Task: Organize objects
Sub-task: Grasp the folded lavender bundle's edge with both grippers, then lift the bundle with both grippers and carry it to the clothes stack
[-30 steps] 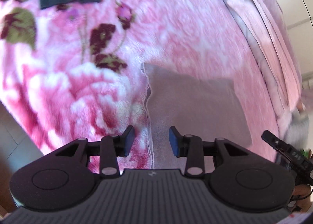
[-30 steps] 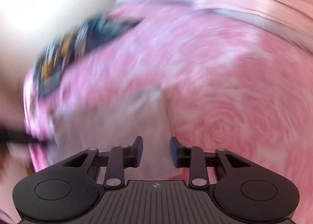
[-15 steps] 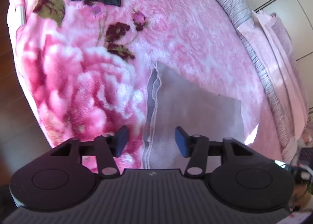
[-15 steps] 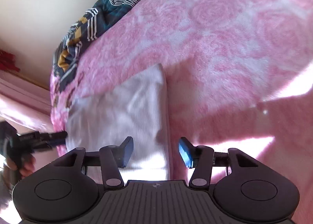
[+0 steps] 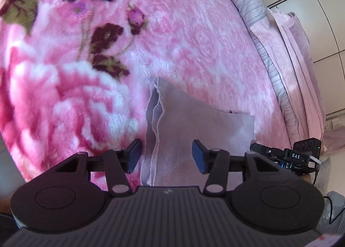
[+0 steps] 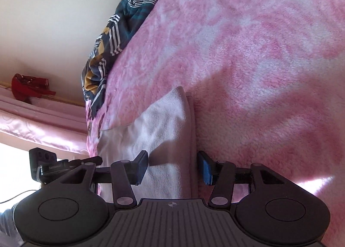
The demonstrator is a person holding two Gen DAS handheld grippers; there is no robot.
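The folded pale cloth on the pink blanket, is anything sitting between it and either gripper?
Nothing visible does. The left gripper, its jaws closing, straddles the folded pale cloth at its layered edge; the right gripper sits open over the opposite edge. The dark striped clothes lie far off on the pink blanket.

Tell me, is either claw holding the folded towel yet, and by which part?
Neither. The left claw, closing, straddles the towel's layered edge; the right claw straddles its opposite edge, unpinched.

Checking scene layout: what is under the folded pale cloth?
The pale cloth lies directly on the pink floral blanket. Whatever the cloth covers, or holds between its layers, cannot be seen.
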